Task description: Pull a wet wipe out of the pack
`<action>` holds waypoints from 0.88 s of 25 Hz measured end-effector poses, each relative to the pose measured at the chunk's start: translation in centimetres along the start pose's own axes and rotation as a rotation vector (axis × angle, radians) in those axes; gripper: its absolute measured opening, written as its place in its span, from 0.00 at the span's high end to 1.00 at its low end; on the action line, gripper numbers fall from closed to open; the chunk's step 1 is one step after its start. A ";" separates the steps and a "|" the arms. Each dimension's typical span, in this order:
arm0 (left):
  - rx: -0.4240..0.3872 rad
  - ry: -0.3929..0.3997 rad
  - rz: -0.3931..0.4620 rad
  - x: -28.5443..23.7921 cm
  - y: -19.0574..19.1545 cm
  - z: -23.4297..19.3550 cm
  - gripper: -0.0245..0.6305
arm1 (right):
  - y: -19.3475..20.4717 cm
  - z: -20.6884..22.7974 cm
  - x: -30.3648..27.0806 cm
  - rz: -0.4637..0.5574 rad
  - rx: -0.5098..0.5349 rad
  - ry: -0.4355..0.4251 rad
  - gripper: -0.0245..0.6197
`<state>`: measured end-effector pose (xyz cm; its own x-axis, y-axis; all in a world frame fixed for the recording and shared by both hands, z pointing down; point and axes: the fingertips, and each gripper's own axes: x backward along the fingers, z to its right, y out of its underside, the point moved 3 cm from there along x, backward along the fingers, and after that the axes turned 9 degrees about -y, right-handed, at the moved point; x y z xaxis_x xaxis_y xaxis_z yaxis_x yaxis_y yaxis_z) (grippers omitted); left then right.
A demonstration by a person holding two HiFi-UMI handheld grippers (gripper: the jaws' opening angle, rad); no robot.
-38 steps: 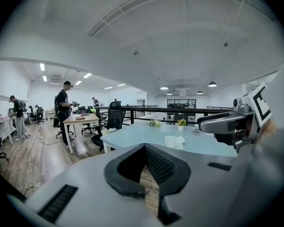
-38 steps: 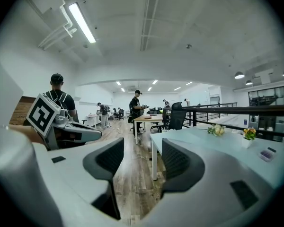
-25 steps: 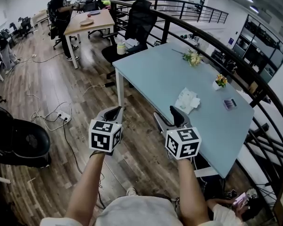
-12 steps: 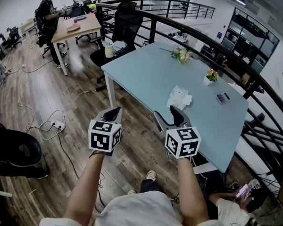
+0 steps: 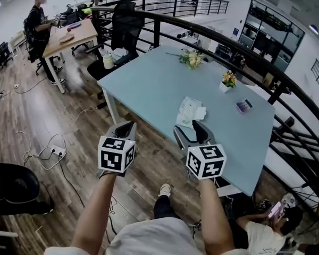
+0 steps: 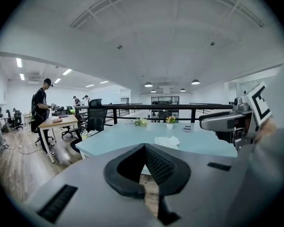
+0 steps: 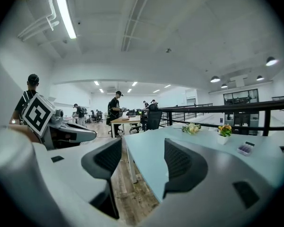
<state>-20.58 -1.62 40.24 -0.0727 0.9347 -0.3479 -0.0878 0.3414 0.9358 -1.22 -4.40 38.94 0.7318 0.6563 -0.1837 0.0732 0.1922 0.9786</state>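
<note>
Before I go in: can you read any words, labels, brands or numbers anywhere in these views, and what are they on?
No text can be read in any view.
Wet wipe pack on the table: print too small to read.
Small purple packet: blurred, unreadable.
Blue wall sign: too small to read.
Marker cubes: black-and-white square patterns only, no letters or numbers.

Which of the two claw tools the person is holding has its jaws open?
The right gripper: its jaws stand well apart with nothing held between them. The left gripper differs, its tips pressed together.
</note>
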 end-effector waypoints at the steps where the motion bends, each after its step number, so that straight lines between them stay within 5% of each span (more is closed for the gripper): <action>1: -0.005 0.007 -0.001 -0.8 -0.2 0.3 0.97 | 0.0 0.8 -0.1 0.001 -0.003 0.009 0.55; 22: -0.084 0.126 -0.014 -19.6 -8.2 8.0 0.97 | -2.2 19.4 -4.6 0.000 -0.054 0.133 0.55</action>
<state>-10.52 -21.99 39.87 -0.1947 0.9083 -0.3703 -0.1718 0.3401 0.9246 8.42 -21.96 39.38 0.6349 0.7467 -0.1981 0.0341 0.2290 0.9728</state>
